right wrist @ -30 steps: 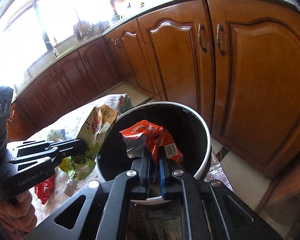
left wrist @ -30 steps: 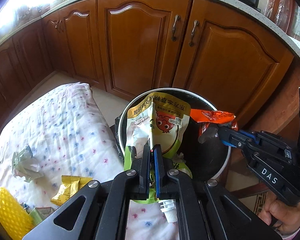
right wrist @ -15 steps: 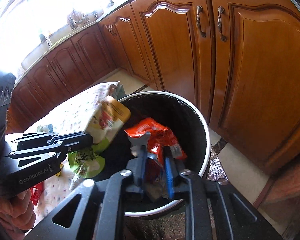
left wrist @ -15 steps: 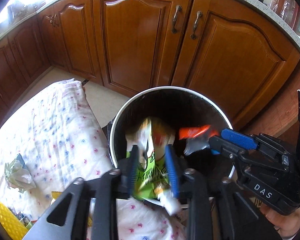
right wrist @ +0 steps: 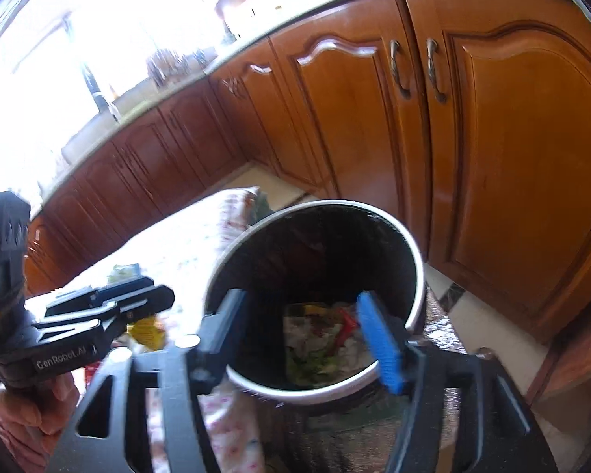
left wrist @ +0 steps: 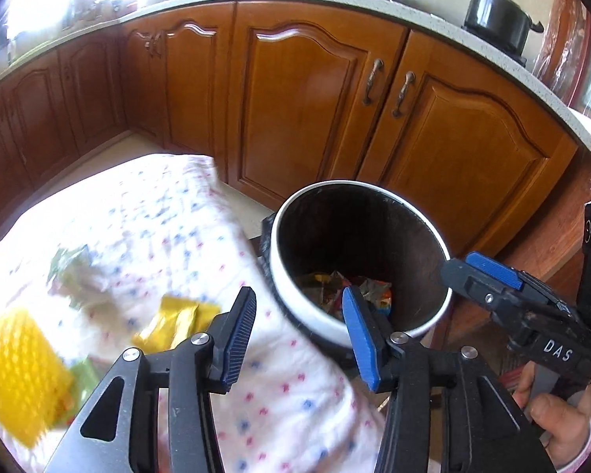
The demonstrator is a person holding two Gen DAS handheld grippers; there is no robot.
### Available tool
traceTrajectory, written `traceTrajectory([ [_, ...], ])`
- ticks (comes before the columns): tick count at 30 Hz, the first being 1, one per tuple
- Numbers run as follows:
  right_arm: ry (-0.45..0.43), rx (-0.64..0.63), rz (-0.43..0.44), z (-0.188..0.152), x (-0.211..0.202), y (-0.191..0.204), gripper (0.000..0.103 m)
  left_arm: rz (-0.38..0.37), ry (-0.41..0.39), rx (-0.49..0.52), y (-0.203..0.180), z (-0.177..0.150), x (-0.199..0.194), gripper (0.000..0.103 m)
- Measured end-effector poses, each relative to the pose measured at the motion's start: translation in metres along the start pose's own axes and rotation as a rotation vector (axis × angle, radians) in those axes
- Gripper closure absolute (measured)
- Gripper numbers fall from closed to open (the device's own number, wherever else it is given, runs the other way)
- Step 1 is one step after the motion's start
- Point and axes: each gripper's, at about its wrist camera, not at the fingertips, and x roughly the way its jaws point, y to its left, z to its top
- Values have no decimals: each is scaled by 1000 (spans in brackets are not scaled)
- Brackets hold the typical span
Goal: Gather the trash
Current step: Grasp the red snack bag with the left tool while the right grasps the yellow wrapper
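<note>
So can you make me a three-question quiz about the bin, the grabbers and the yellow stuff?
1. Where is the trash bin?
A. on the counter
B. on the floor beside the cloth-covered table
C. inside a cabinet

2. What colour is the netted thing at the table's near edge?
A. yellow
B. purple
C. black

3. How are the jaws of the left gripper and right gripper?
A. both shut on wrappers
B. one open, one shut
C. both open and empty

Answers: 1 B, the bin's white rim sits against the table edge, in front of the wooden cabinets. 2 A, it shows bright yellow. 3 C, each pair stands wide apart, and the wrappers lie down in the bin.
</note>
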Motion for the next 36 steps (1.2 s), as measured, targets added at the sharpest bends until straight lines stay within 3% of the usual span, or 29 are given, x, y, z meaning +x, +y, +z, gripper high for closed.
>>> traceTrajectory([
  [9,-56,3,62,-36,-19,42,24,29,-64,-92,37,-64,-52,55],
  [18,-39,4,118,-66,-21,76,22,77,-74,-214,88,-110,-93,55],
  [29,24,-13,165,-92,-1,107,22,84,-23,-330,115,-138,-107,55],
  [36,54,-34,190,-90,17,120,22,60,-8,-370,135,-128,-96,55],
])
